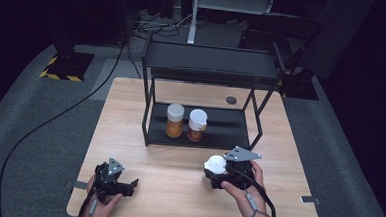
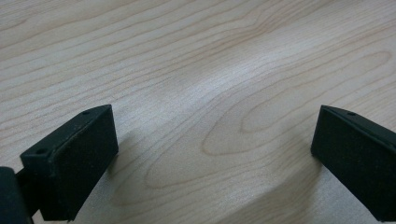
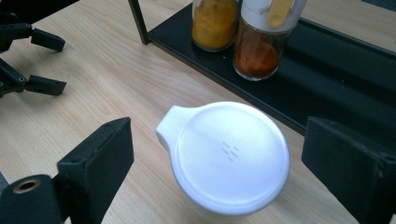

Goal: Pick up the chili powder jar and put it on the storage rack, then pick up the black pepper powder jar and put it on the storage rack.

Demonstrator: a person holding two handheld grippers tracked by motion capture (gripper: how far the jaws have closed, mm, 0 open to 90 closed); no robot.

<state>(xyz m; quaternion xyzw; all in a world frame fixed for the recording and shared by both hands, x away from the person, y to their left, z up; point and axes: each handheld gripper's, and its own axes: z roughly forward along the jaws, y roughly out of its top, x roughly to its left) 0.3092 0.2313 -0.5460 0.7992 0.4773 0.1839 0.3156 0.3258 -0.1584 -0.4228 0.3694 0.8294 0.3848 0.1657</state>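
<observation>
A jar with a white flip-top lid [image 1: 215, 164] [image 3: 229, 156] stands on the wooden table [image 1: 125, 115], in front of a black two-tier rack [image 1: 230, 129]. My right gripper [image 1: 212, 175] [image 3: 217, 135] straddles this jar from above with its jaws wide, and a gap shows on each side of the lid. On the rack's lower shelf [image 3: 327, 70] stand a yellow spice jar [image 1: 175, 120] [image 3: 215, 23] and a red spice jar [image 1: 197, 125] [image 3: 259, 51]. My left gripper [image 1: 131, 185] [image 2: 215, 116] [image 3: 46, 63] rests open near the table's front left, with bare wood between its fingers.
The rack's top shelf [image 1: 211, 64] overhangs the two spice jars. A small black disc [image 1: 231, 100] sits in the tabletop behind the rack. A black cable [image 1: 45, 126] runs over the grey carpet at left. Bare wood lies between the two grippers.
</observation>
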